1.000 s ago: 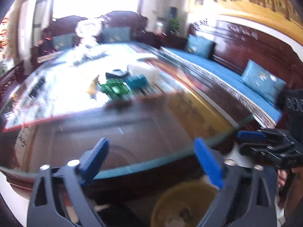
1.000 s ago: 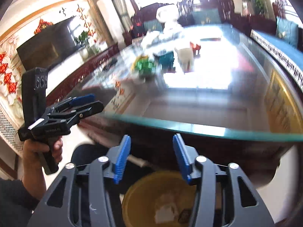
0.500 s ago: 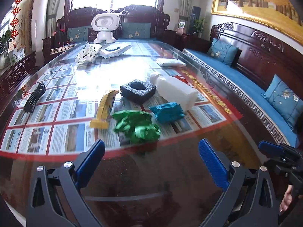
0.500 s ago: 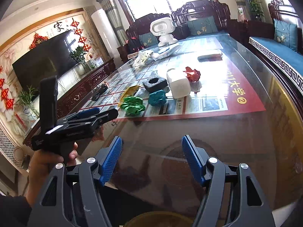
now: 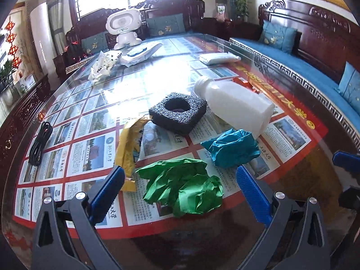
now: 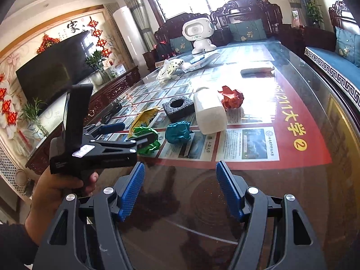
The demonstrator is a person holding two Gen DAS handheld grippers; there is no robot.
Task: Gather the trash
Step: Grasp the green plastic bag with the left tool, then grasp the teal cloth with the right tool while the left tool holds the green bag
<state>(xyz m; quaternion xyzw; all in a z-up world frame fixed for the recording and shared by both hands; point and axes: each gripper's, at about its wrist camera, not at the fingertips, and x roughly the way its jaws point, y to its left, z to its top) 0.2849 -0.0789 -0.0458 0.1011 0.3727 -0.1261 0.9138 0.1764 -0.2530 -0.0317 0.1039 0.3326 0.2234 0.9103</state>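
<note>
Trash lies on the glass table: a crumpled green paper [image 5: 184, 187] [image 6: 147, 139], a teal paper ball [image 5: 230, 149] [image 6: 178, 132], a yellow wrapper [image 5: 128, 150] [image 6: 144, 117], a black foam block [image 5: 178, 114] [image 6: 178, 107], a white plastic bottle [image 5: 234, 103] [image 6: 209, 112] on its side and a red paper ball [image 6: 231, 96]. My left gripper [image 5: 180, 193] is open, its jaws on either side of the green paper. My right gripper [image 6: 178, 190] is open and empty over the table's near part, short of the trash.
A white toy robot [image 5: 123, 28], plastic bags [image 5: 104, 65], a folded white cloth [image 5: 217, 57] and a black cable [image 5: 40, 142] lie farther on the table. A blue-cushioned wooden sofa [image 5: 315, 72] runs along the right. A TV [image 6: 54, 72] stands left.
Both grippers have risen from below the table edge, over a yellow bin, and moved forward over the table. The left gripper now straddles the green paper.
</note>
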